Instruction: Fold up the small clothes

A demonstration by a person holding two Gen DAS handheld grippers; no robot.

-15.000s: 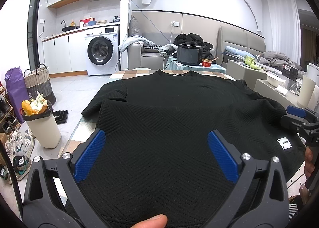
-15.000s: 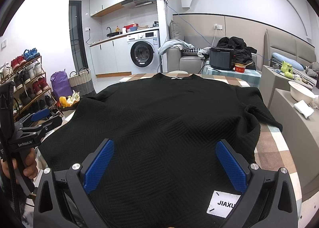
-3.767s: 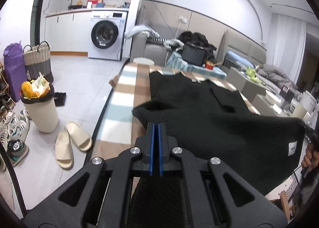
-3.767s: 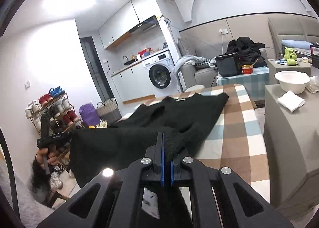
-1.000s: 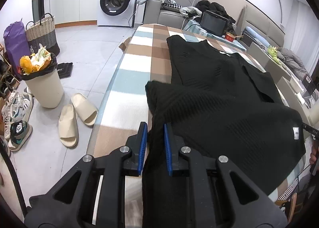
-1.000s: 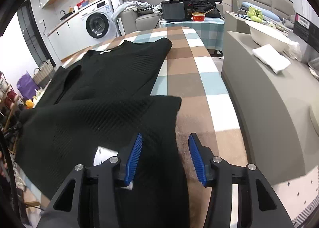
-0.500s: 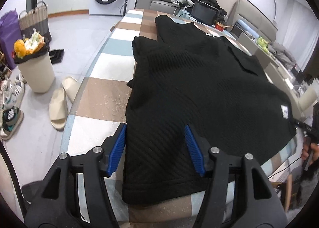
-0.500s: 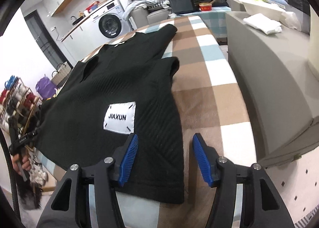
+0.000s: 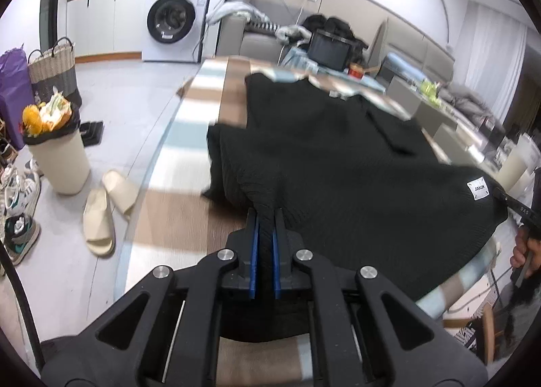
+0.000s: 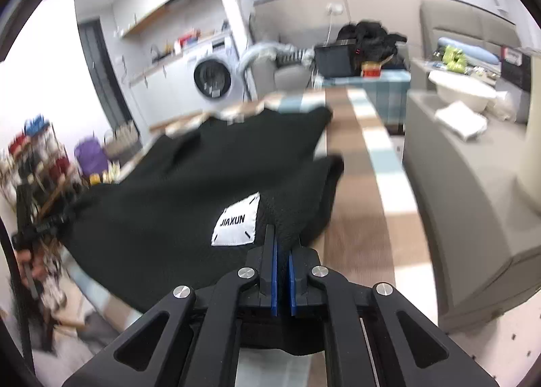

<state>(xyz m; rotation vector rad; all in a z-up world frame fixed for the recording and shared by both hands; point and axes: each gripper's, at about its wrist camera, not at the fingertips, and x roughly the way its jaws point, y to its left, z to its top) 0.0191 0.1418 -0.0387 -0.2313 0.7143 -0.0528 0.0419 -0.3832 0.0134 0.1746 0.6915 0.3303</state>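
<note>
A black knit sweater (image 9: 331,164) lies on the checked table (image 9: 182,218), its sleeves folded in over the body. My left gripper (image 9: 264,218) is shut on the sweater's near hem at the left corner, with cloth pinched between the blue pads. In the right wrist view the same sweater (image 10: 189,191) shows its white JIAXUN label (image 10: 235,224). My right gripper (image 10: 281,245) is shut on the hem just right of that label. The hem is raised off the table (image 10: 361,218) between the two grips. The other gripper shows at each view's edge, held by a hand (image 9: 524,251).
On the floor to the left stand a bin (image 9: 57,150), slippers (image 9: 108,204) and shoes. A washing machine (image 9: 172,28) and sofa are behind the table. A grey counter (image 10: 473,191) with a white bowl (image 10: 460,89) stands right of the table.
Both grippers stood open around the hem half a second ago; now both are shut on it. They have lifted the hem and moved forward, and both views tilted up.
</note>
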